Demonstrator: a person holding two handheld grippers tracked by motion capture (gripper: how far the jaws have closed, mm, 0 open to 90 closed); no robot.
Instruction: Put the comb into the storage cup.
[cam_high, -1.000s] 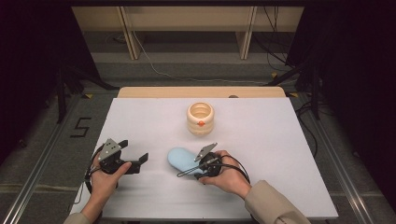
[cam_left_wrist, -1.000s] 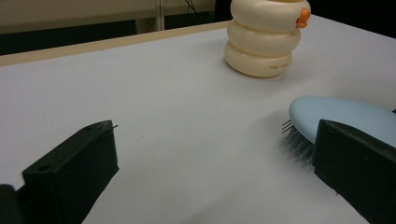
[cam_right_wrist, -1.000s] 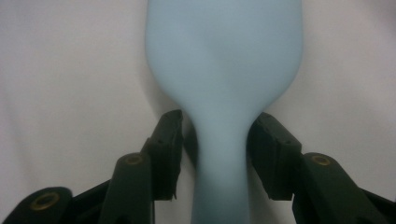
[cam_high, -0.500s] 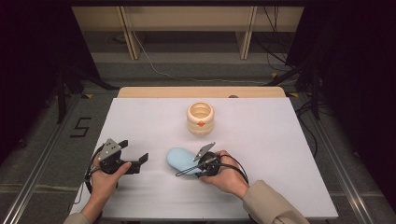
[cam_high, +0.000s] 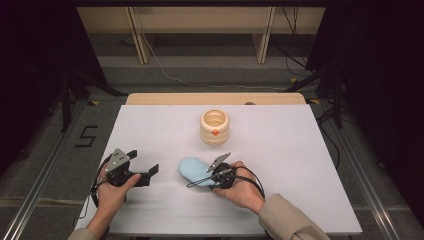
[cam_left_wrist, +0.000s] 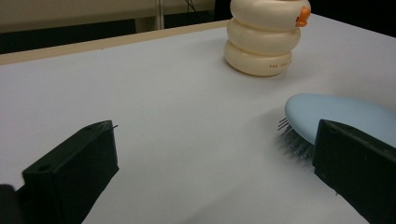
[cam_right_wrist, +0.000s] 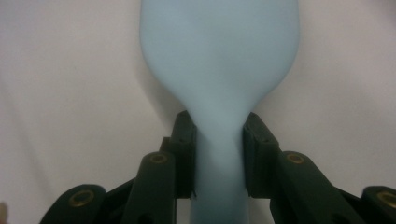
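Observation:
A light blue hairbrush (cam_high: 192, 168) lies bristles down on the white table (cam_high: 300, 150), near its front middle. My right gripper (cam_high: 207, 178) comes at it from the right. Its jaws have just been closing, and in the right gripper view the pads (cam_right_wrist: 186, 140) press both sides of the brush's narrow handle (cam_right_wrist: 219, 154). To the left, my left gripper (cam_high: 145, 161) is open with nothing between its jaws. In the left gripper view (cam_left_wrist: 215, 149) the brush head (cam_left_wrist: 336, 109) and its bristles show past one jaw.
A cream ringed pot with a small orange beak (cam_high: 214, 126) stands upright behind the brush, toward the table's middle (cam_left_wrist: 264, 42). A wooden strip runs along the table's far edge (cam_high: 215, 98). Cables trail from both grippers by the hands.

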